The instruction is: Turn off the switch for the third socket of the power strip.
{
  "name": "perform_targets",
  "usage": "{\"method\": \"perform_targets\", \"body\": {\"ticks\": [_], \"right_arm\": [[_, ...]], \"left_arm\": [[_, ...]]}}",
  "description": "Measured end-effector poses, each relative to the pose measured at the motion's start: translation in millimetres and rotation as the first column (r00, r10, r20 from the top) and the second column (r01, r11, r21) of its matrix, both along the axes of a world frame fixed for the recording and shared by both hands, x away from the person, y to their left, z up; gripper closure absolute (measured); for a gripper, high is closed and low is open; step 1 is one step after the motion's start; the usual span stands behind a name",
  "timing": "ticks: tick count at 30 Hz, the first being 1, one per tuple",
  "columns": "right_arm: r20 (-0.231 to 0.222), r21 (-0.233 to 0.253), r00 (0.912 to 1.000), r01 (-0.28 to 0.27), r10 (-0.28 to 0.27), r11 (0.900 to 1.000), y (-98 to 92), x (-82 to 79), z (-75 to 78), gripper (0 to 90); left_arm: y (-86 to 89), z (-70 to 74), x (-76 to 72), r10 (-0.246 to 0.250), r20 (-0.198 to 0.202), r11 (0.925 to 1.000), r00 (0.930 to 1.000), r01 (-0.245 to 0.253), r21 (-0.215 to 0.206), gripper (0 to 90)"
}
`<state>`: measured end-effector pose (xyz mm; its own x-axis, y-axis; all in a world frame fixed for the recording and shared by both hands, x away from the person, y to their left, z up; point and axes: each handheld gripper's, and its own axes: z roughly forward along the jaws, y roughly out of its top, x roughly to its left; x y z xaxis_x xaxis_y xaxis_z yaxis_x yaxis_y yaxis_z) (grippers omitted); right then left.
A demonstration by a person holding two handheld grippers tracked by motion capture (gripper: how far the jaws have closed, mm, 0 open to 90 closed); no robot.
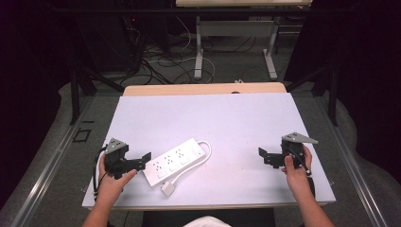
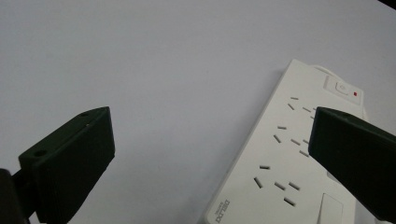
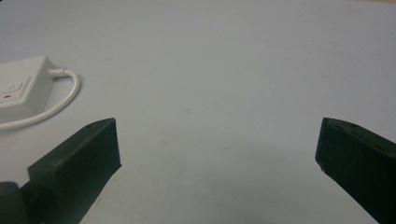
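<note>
A white power strip (image 1: 174,161) lies at an angle on the white table cover (image 1: 227,118), left of the middle. Its white cable (image 1: 206,150) loops from the far end back to a plug (image 1: 168,188) near the front edge. My left gripper (image 1: 144,161) is open, its jaws just short of the strip's near-left end. In the left gripper view the power strip (image 2: 280,163) passes under the right jaw, its red-dot switch at the far end, and the left gripper (image 2: 210,123) holds nothing. My right gripper (image 1: 265,157) is open at the right, over bare cover.
In the right gripper view the right gripper (image 3: 217,133) spans bare white surface, with the strip's switch end (image 3: 21,88) and the cable loop (image 3: 65,100) at the far left. A wooden table edge (image 1: 203,89) runs behind the cover. Desk legs and floor cables (image 1: 198,52) lie beyond.
</note>
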<state>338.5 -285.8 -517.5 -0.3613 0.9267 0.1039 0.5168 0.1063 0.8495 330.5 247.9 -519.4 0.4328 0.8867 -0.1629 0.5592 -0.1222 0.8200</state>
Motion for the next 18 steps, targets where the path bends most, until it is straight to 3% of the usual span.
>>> {"method": "perform_targets", "body": {"ticks": [14,18], "right_arm": [[-0.003,0.010,1.0000,0.008,-0.008,1.000,-11.8,2.4,-9.5,0.0],[0.002,0.025,0.9992,0.039,-0.039,0.999,-11.3,3.2,-10.5,0.0]], "left_arm": [[1.6,0.9,2.1,0.008,0.002,0.9999,1.0000,-0.008,0.014,0.8],[0.6,3.5,1.1,0.011,0.007,0.9999,0.9999,-0.011,0.013,1.3]]}}
